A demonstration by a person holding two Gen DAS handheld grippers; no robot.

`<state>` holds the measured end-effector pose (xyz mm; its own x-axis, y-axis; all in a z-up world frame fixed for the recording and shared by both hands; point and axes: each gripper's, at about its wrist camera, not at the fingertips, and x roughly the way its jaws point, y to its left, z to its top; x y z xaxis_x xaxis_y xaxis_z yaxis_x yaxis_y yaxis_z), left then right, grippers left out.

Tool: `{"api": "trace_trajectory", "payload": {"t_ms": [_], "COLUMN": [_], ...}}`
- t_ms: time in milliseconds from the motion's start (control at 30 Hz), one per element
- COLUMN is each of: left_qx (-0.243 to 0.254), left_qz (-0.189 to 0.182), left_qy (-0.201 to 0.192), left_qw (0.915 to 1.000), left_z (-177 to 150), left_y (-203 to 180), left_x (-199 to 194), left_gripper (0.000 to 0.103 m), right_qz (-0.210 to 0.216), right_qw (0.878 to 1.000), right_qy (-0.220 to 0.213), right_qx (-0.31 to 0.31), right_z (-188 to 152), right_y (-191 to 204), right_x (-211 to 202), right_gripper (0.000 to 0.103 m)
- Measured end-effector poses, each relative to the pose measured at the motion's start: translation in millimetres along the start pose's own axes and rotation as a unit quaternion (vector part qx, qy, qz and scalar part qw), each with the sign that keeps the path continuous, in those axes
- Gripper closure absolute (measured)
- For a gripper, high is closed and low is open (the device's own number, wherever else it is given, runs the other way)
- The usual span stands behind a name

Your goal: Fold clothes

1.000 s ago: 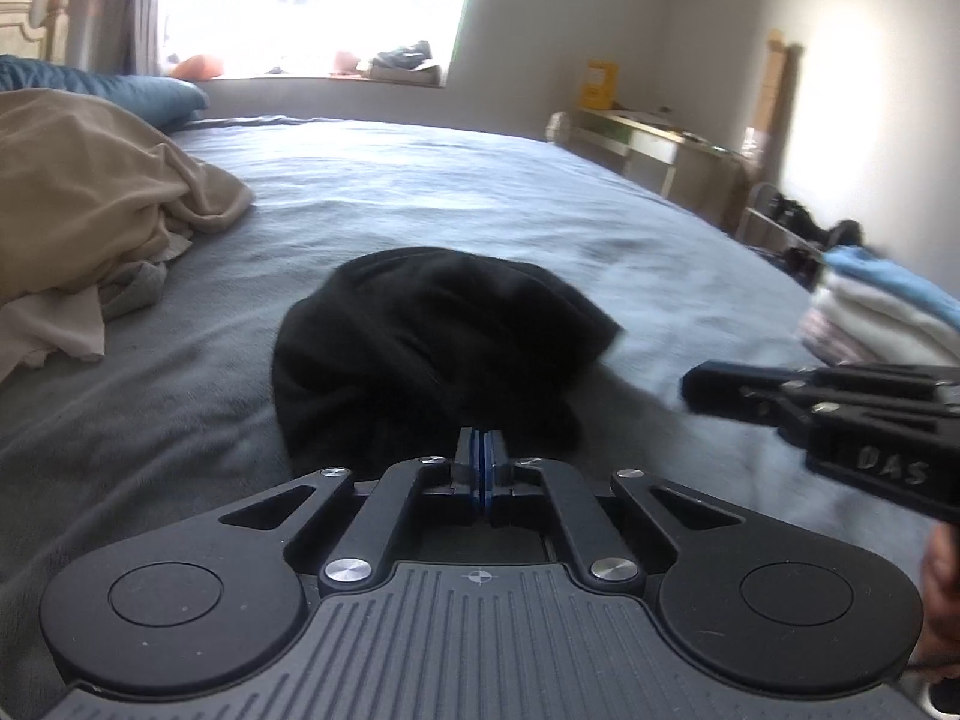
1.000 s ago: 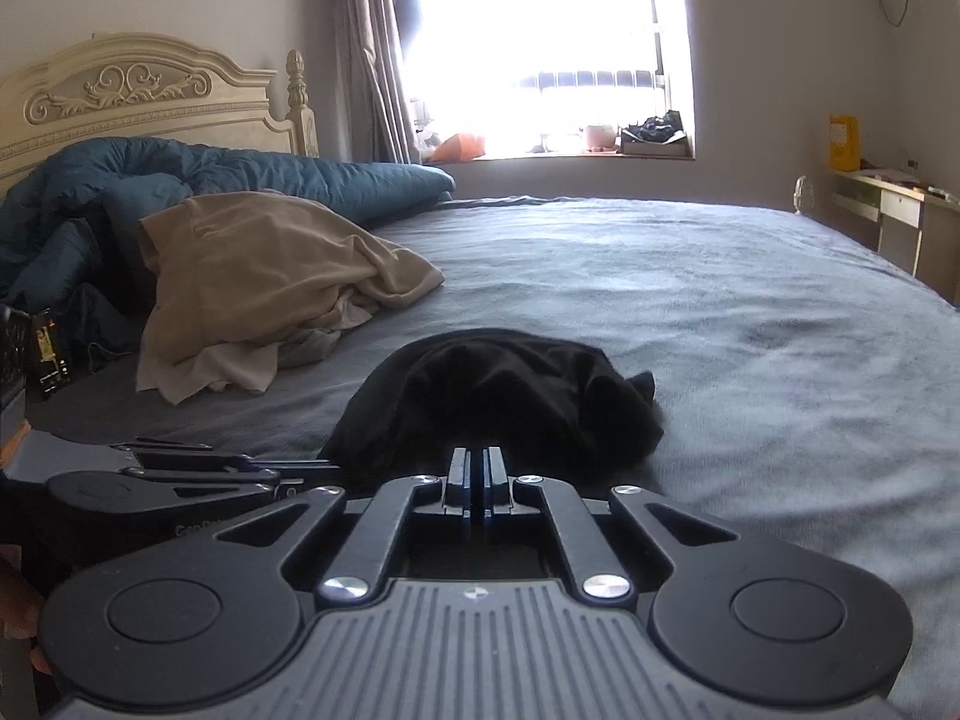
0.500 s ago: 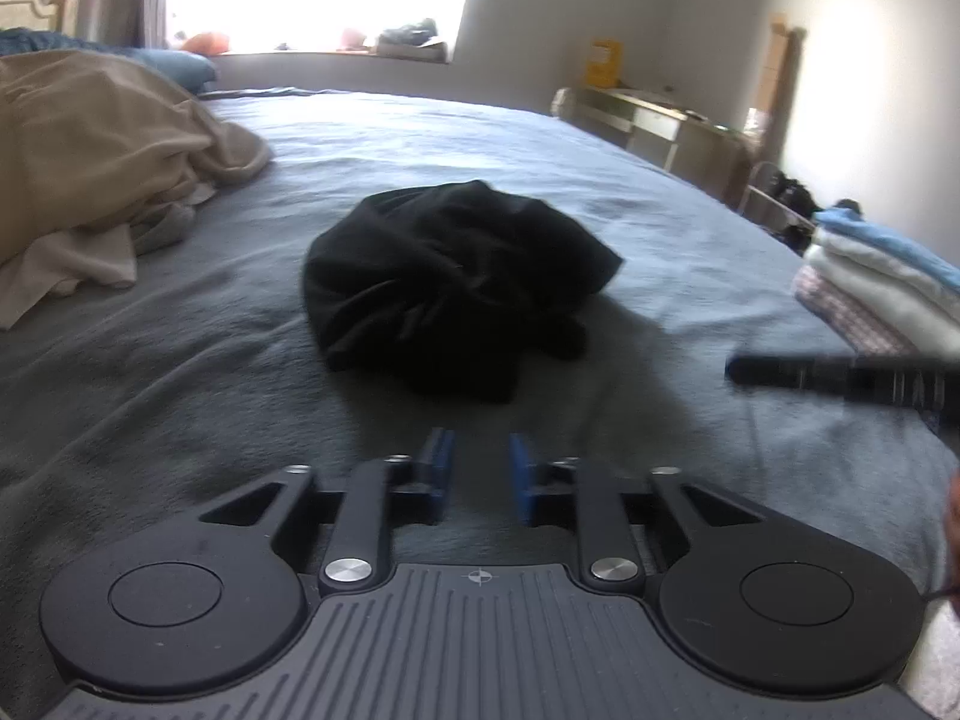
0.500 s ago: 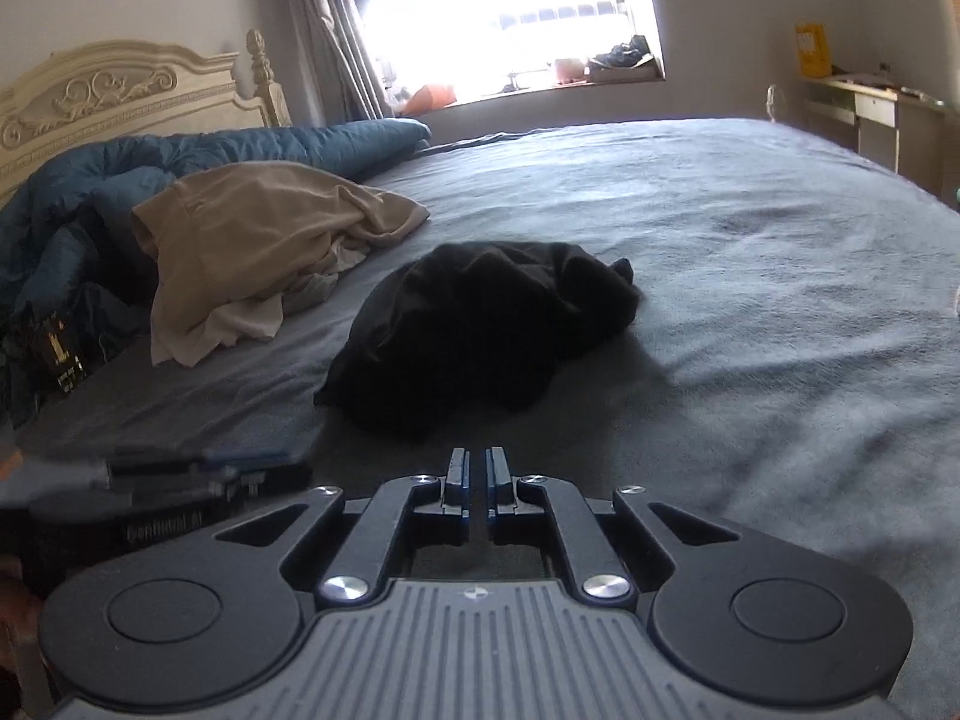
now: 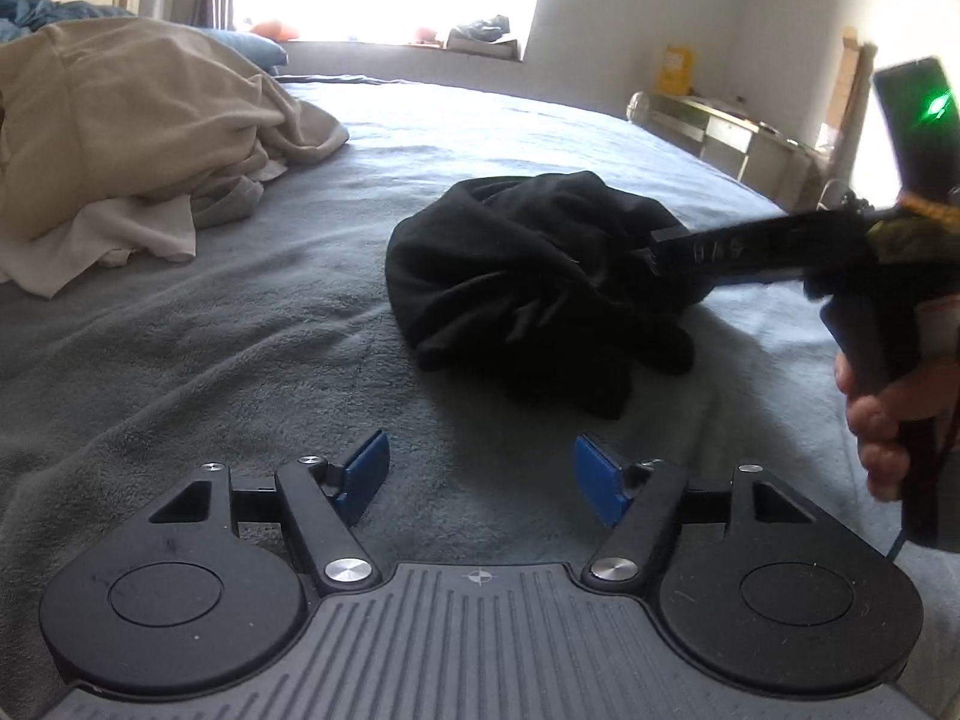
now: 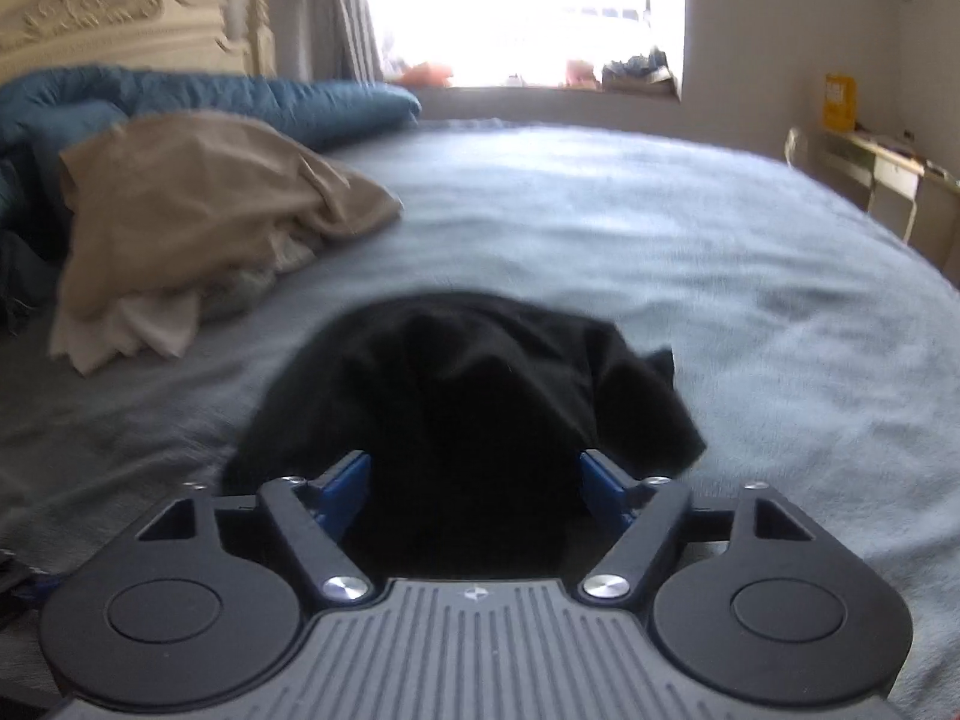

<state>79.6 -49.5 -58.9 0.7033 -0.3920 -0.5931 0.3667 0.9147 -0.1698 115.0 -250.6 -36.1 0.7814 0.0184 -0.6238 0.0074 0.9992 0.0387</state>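
Note:
A crumpled black garment lies in a heap on the grey bed cover. My left gripper is open and empty, a short way in front of the heap. My right gripper is open with its blue pads on either side of the near part of the black garment. In the left wrist view the right gripper reaches in from the right and its tips meet the heap's right side.
A beige and white pile of clothes lies at the left of the bed, with a blue duvet and a cream headboard behind. A desk stands by the right wall under the window side.
Both grippers let go of the black garment and opened. The left gripper drew back from the heap. The right gripper pulled back, then moved in onto the heap with its jaws wide.

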Motion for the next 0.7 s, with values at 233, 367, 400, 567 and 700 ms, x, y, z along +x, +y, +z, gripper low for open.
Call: {"api": "trace_trajectory", "payload": {"t_ms": [233,367,400,567,700], "left_qx": [-0.004,-0.014,-0.012,0.006,0.018], "left_qz": [0.011,-0.008,-0.013,-0.015,-0.009], "left_qy": [-0.002,-0.011,-0.014,-0.031,-0.042], "left_qw": [0.9999,0.9998,0.9997,0.9994,0.9989], "left_z": [-4,-3,-1,11,29], "left_y": [6,6,5,-6,-13], "left_x": [-8,-19,-21,-21,-10], "left_gripper": [0.034,0.034,0.034,0.034,0.032], "right_qz": [0.046,0.088,0.099,0.100,0.085], "right_qw": [0.997,0.994,0.993,0.993,0.992], "right_qy": [-0.014,-0.008,-0.005,-0.025,-0.052], "right_qx": [0.065,0.063,0.062,0.056,0.082], "right_z": [-20,-42,-47,-59,-36], "right_y": [-19,-22,-22,-25,-41], "right_x": [-37,-72,-81,-105,-90], "right_gripper": [0.103,0.103,0.103,0.103,0.083]}}
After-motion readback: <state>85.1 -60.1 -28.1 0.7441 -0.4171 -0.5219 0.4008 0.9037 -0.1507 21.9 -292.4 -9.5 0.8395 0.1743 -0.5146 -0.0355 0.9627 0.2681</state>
